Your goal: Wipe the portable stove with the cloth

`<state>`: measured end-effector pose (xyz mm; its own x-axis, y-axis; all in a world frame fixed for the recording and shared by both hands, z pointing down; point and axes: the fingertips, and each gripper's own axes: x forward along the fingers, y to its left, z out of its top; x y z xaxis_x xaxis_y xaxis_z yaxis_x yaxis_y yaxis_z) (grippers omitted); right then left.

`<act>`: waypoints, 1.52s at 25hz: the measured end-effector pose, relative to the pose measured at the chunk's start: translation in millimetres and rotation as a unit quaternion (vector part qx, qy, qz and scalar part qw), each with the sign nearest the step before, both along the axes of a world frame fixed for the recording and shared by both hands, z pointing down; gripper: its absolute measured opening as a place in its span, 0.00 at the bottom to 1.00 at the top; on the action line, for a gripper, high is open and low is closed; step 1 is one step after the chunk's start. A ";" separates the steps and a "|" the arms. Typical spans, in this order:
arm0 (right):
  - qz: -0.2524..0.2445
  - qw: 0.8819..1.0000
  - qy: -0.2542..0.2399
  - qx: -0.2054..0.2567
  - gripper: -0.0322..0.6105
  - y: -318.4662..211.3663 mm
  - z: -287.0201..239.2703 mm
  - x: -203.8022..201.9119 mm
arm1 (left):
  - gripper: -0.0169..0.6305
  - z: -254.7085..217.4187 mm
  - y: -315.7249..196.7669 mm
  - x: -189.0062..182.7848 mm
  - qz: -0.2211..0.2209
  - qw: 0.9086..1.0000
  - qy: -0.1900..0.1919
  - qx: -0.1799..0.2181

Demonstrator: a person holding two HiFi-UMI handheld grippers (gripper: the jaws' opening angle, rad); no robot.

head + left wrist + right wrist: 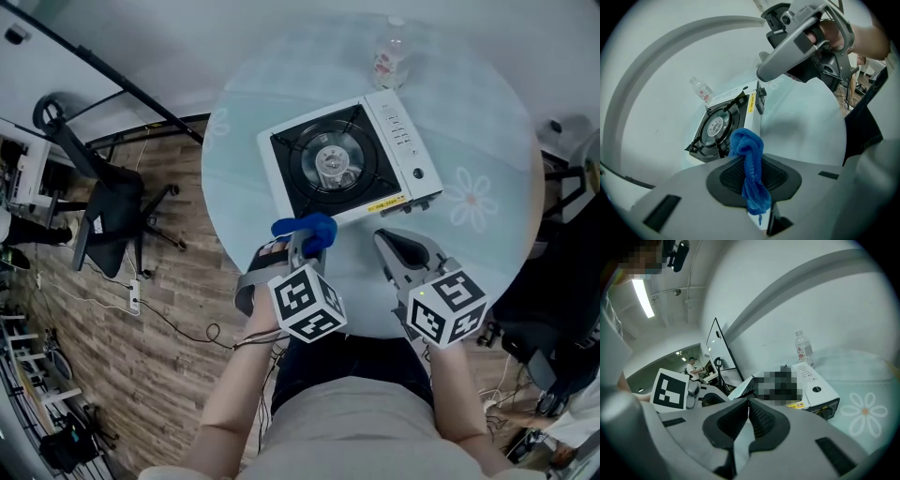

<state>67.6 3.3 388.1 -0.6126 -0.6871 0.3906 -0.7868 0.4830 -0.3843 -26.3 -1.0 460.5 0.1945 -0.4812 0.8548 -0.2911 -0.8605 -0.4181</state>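
Observation:
The white portable stove [347, 164] with its black burner well sits mid-table, a little beyond both grippers. My left gripper [305, 246] is shut on a bunched blue cloth [307, 228], held just off the stove's near edge. The left gripper view shows the cloth [749, 154] knotted between the left gripper's [751, 165] jaws, with the stove [723, 125] beyond. My right gripper [388, 238] hovers to the right of the cloth, near the stove's front right corner. Its jaws [749, 403] are shut with nothing between them, and the stove's control panel [814, 389] lies ahead of them.
A plastic water bottle [389, 61] stands on the round glass table [487, 141] behind the stove. A black office chair [108, 202] and cables are on the wooden floor to the left. A white flower print [471, 195] marks the table right of the stove.

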 end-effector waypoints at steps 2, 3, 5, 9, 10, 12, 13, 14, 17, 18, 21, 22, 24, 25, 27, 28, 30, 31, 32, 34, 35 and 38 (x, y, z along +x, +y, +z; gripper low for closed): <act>0.004 1.000 0.000 0.000 0.09 -0.6 -0.2 3.8 | 0.15 0.6 -1.3 3.3 0.001 1.000 0.000 -0.002; 0.005 1.000 0.001 0.000 0.09 -1.0 -0.4 5.4 | 0.15 0.8 -2.0 5.1 0.001 1.000 0.001 -0.002; 0.006 1.000 0.001 0.000 0.09 -1.7 -0.4 8.0 | 0.15 0.7 -3.5 9.3 0.001 1.000 0.003 -0.004; 0.009 1.000 0.002 -0.004 0.09 -3.0 1.8 13.1 | 0.15 0.7 -6.4 17.8 0.004 1.000 0.006 -0.008; 0.010 1.000 0.003 -0.005 0.09 -3.7 2.7 14.5 | 0.15 0.8 -7.3 19.7 0.005 1.000 0.006 -0.009; 0.010 1.000 0.004 -0.007 0.09 -5.4 3.8 17.2 | 0.15 1.0 -9.2 23.2 0.006 1.000 0.006 -0.011; 0.010 1.000 0.004 -0.008 0.09 -6.4 4.2 18.5 | 0.15 1.2 -9.9 24.7 0.006 1.000 0.004 -0.012; 0.011 1.000 0.005 -0.009 0.09 -7.3 4.6 19.8 | 0.15 1.4 -10.5 26.1 0.008 1.000 0.003 -0.013; 0.012 1.000 0.006 -0.010 0.09 -9.8 5.6 23.3 | 0.15 1.5 -11.4 31.8 0.012 1.000 0.000 -0.013; 0.013 1.000 0.006 -0.010 0.09 -10.9 5.7 24.4 | 0.15 1.6 -11.7 34.1 0.014 1.000 0.000 -0.013; 0.017 1.000 0.005 -0.009 0.09 -15.0 5.2 28.2 | 0.15 1.9 -13.6 40.4 0.017 1.000 0.002 -0.013; 0.018 1.000 0.005 -0.008 0.09 -16.5 5.3 29.6 | 0.15 1.9 -14.6 42.3 0.017 1.000 0.003 -0.014; 0.020 1.000 0.005 -0.009 0.09 -19.1 5.7 33.0 | 0.15 1.8 -16.6 47.0 0.017 1.000 0.007 -0.016; 0.021 1.000 0.006 -0.010 0.09 -20.0 6.1 35.0 | 0.15 1.7 -17.5 49.8 0.018 1.000 0.008 -0.017; 0.023 1.000 0.006 -0.012 0.09 -21.5 7.1 39.2 | 0.15 1.5 -19.2 55.7 0.021 1.000 0.011 -0.018; 0.024 1.000 0.006 -0.013 0.09 -22.2 7.6 41.2 | 0.15 1.4 -19.9 58.4 0.022 1.000 0.011 -0.018; 0.025 1.000 0.006 -0.015 0.09 -23.5 8.4 44.5 | 0.15 1.4 -21.1 63.2 0.024 0.999 0.013 -0.019; 0.025 1.000 0.006 -0.017 0.09 -23.8 8.9 46.0 | 0.15 1.5 -21.4 65.4 0.026 0.999 0.014 -0.020; 0.026 0.999 0.006 -0.018 0.09 -24.1 9.5 47.6 | 0.15 1.6 -21.6 67.6 0.028 0.999 0.014 -0.021; 0.027 0.999 0.008 -0.021 0.09 -25.3 10.8 51.3 | 0.15 1.6 -22.7 72.4 0.031 0.999 0.017 -0.022; 0.028 0.999 0.008 -0.022 0.09 -26.2 11.6 53.2 | 0.15 1.5 -23.3 75.0 0.033 0.999 0.018 -0.023; 0.031 0.999 0.009 -0.025 0.09 -28.8 14.2 57.1 | 0.15 1.8 -24.2 82.1 0.041 0.999 0.021 -0.027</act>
<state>124.7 -25.5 402.3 -0.5619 -0.7027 0.4365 -0.8216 0.4131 -0.3927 55.8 -25.2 462.2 0.2674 -0.4156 0.8693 -0.2341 -0.9032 -0.3598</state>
